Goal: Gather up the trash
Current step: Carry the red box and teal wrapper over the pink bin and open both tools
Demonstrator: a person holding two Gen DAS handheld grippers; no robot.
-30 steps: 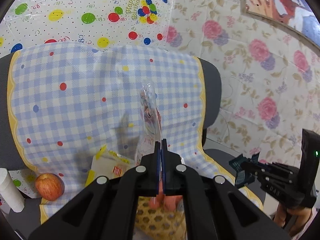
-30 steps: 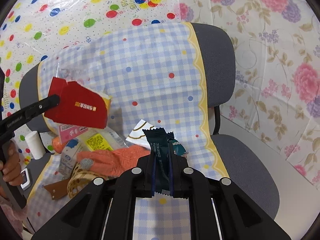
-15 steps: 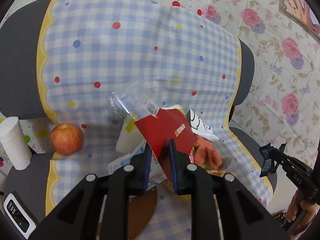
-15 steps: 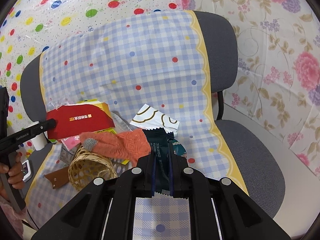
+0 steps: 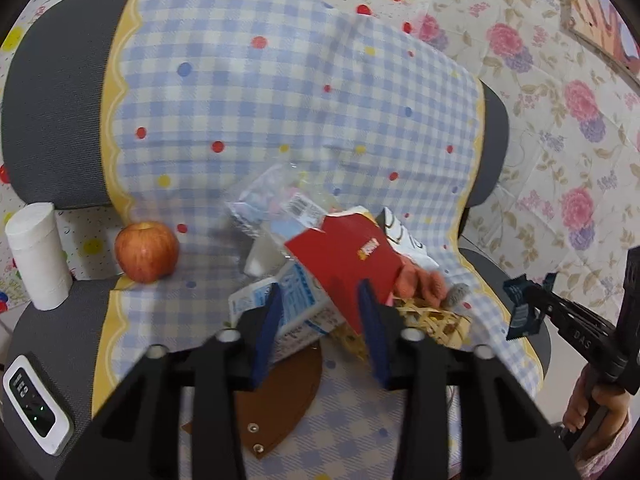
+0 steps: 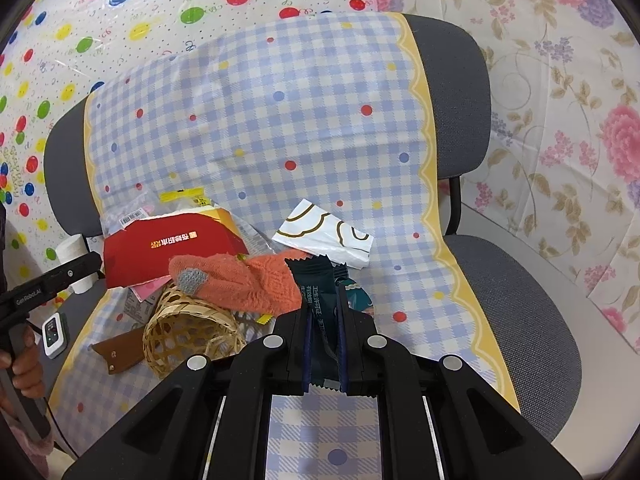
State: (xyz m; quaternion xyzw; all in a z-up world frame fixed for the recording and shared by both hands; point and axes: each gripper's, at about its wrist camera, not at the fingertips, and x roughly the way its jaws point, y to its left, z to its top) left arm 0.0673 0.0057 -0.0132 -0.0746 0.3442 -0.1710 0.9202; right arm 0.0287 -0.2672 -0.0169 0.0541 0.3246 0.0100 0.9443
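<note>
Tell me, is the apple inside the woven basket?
No, the apple sits on the checked cloth by the chair back, well apart from the basket in the trash pile.

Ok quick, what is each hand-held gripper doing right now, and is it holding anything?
Left hand-held gripper: jaws opening, red carton lying between them, not pinched.
Right hand-held gripper: shut on the dark green wrapper.

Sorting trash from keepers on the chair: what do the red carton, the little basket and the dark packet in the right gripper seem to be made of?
Red carton: likely thin glossy cardboard, with a torn white edge.
Basket: woven bamboo or straw strips, pale and matte.
Dark packet: apparently plastic film, with a serrated end and slight sheen.
</note>
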